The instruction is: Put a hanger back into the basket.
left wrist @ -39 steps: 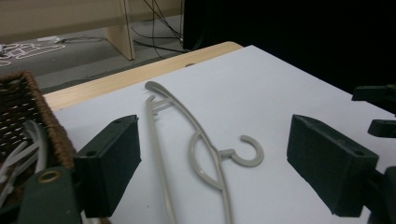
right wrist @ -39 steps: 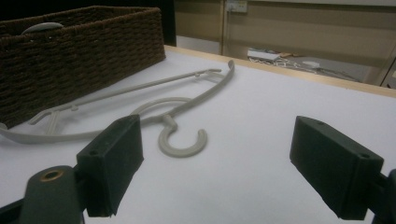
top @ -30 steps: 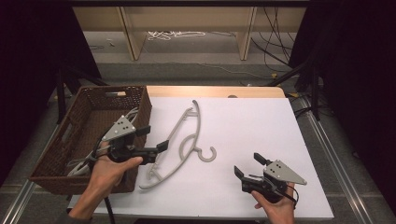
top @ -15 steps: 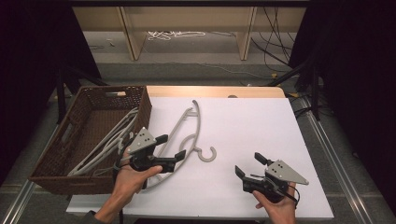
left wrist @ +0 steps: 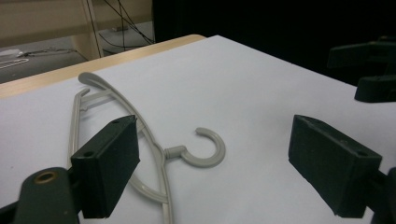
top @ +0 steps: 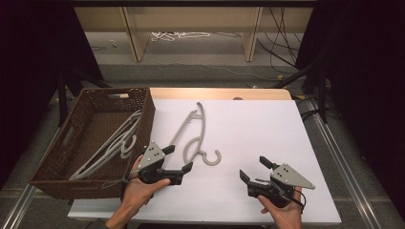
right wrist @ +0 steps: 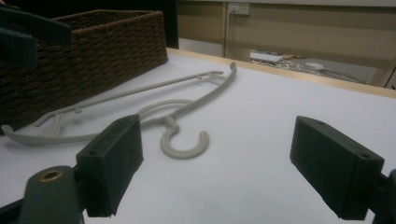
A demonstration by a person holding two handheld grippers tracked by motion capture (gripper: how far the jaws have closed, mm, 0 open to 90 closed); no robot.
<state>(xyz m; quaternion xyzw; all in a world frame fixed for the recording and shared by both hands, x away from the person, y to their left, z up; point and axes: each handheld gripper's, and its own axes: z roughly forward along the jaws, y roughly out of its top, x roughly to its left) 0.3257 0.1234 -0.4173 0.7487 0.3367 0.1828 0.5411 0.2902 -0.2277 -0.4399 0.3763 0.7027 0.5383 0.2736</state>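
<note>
Both of our grippers stand with jaws wide apart and nothing between them. We hold the left gripper [top: 180, 160] low over the white table [top: 267, 129], just beside the near end of the grey hanger [top: 195, 133], and in the left gripper view one jaw covers part of the hanger's [left wrist: 161, 149] curved arm, so we cannot tell whether it touches the plastic. Its hook [left wrist: 205, 151] lies flat in the open gap. Our right gripper [top: 255, 169] rests well apart from the hanger, near the table's front edge; its own view shows the hook [right wrist: 184, 142] beyond the jaws. The brown wicker basket [top: 143, 102] sits at the table's left and holds more grey hangers [top: 112, 143]; their tangle is hard to count and their lower ends are cut off by the basket wall
</note>
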